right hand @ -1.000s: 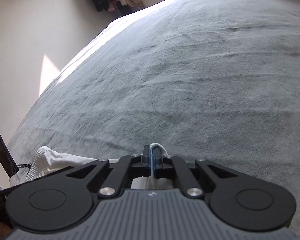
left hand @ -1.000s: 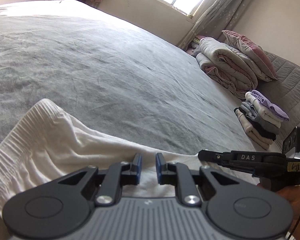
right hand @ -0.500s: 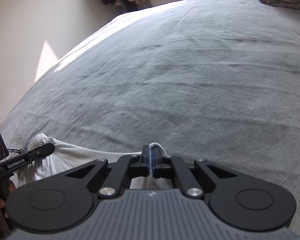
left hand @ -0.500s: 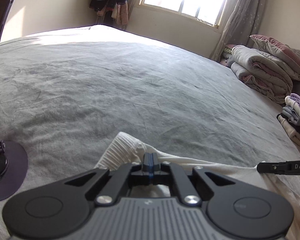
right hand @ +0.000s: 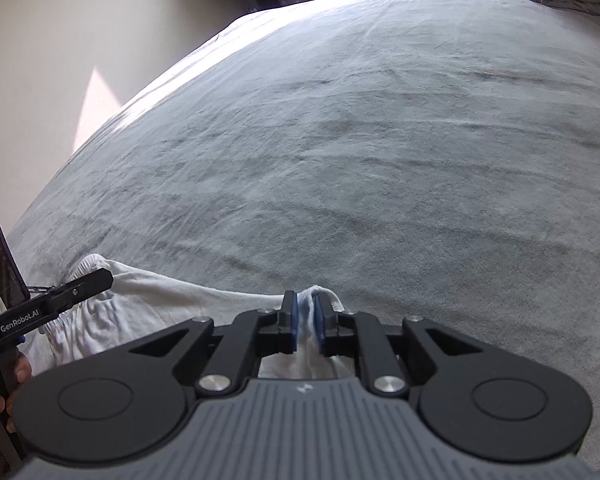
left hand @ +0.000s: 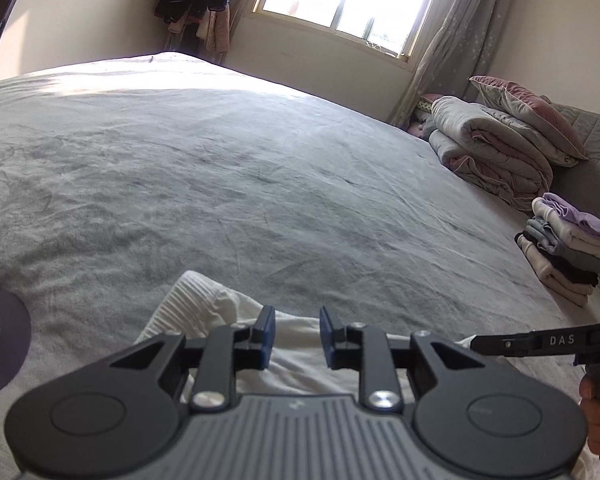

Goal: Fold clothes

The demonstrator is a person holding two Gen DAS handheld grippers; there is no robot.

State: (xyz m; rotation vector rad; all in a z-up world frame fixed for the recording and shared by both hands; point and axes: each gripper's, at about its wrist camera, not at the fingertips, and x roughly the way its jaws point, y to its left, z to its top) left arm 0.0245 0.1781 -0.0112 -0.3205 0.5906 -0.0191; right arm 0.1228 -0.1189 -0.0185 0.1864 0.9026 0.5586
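**Both grippers let go as the white garment settles on the bed**

Both sets of jaws, clamped tight half a second back, are now parting. Left gripper [left hand: 293,336] has spread wide, its blue pads clear of the cloth, and the ribbed hem of the white garment [left hand: 204,304] lies loose just ahead of it. Right gripper [right hand: 305,322] is opening too, though a pinch of white fabric stands up between its pads and looks barely freed; I cannot tell if the pads still press on it.

The garment [right hand: 152,304] lies along the near edge of the grey bed [left hand: 260,168], stretched between the two grippers, rumpled rather than flat. So this reads as a release after laying it down or finishing one fold; no tidy rectangle shows yet. Smoothing and more folds seem to be left.

Far along the bed's right side, a stack of folded clothes [left hand: 560,256] sits beside rolled bedding [left hand: 496,152], so earlier pieces look done. This one, I'd judge, is early to midway.
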